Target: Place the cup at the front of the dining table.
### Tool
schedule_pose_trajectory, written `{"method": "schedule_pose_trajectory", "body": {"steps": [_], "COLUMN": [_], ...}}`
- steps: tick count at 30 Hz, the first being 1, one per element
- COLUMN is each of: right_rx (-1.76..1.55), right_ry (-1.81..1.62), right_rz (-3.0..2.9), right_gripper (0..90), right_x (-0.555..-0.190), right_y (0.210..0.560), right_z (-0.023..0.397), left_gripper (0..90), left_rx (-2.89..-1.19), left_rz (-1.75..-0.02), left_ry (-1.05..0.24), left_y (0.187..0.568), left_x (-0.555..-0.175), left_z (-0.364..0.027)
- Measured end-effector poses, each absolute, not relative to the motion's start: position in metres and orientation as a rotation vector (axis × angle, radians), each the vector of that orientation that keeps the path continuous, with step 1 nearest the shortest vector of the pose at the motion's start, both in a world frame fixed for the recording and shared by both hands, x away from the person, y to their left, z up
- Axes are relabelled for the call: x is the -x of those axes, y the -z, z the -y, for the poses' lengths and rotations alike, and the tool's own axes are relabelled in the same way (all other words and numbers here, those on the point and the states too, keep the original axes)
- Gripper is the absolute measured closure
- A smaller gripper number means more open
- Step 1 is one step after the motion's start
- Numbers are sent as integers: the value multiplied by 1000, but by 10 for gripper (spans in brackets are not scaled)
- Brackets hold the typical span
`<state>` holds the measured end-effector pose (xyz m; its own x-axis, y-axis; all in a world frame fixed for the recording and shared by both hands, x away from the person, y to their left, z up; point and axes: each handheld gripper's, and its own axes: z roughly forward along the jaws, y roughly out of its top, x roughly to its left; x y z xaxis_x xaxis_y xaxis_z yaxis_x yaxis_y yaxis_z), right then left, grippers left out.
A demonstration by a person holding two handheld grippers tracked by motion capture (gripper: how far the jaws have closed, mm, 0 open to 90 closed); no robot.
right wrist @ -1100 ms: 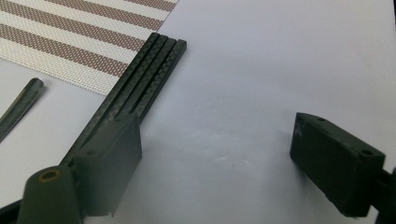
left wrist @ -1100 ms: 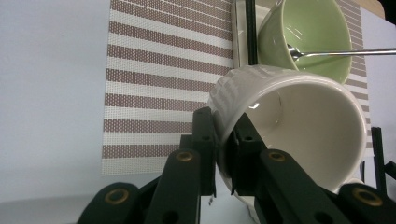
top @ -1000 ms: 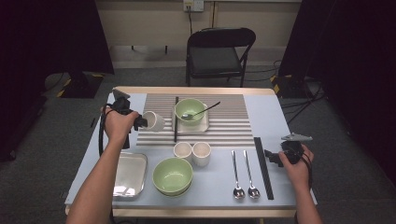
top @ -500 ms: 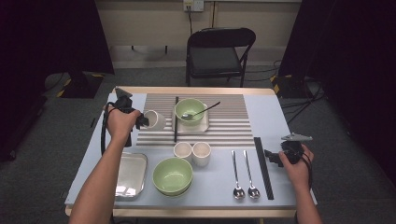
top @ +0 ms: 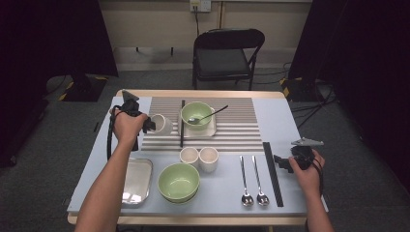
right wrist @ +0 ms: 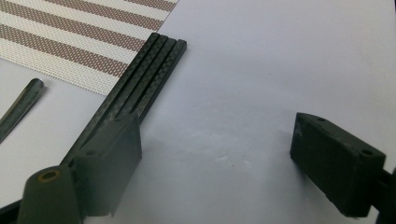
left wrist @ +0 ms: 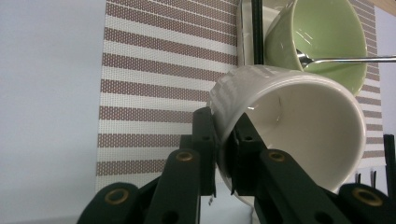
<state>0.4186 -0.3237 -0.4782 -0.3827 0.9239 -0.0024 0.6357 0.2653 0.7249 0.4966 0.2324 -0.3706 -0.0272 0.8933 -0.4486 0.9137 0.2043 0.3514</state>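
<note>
The left gripper was clamped on the wall of a white cup, one jaw inside the rim and one outside, as the left gripper view showed. The cup was tilted on its side, mouth toward the camera, over the left edge of the striped mat. Just beside it on the mat stood a green bowl on a white plate, with a spoon resting in the bowl and a black stick lying along the plate's left side. In the left gripper view the bowl sat close behind the cup's rim, leaving little room between them.

The right gripper was held open near the table's right edge, its jaws spread wide over bare tabletop in the right gripper view. Its left jaw stood just beside the black chopsticks, which lay bundled with their far end near the mat's corner. In the high view the chopsticks ran along the right of two spoons.

Two small cups stood below the mat, a second green bowl near the front edge, and a metal tray at the front left corner. The table's left strip and far right corner were open. A chair stood beyond the far edge.
</note>
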Motion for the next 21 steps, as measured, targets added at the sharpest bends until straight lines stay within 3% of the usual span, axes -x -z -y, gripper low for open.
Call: {"method": "schedule_pose_trajectory", "body": {"steps": [21], "right_rx": [-1411], "right_ry": [-906], "right_rz": [-2113], "right_gripper": [149], "right_x": [-418], "right_y": [478], "right_z": [324], "left_gripper": [830], "left_rx": [-1687], "left_rz": [-1910], "left_ry": [45], "left_y": [377], "left_x": [-504], "left_z": [-233]}}
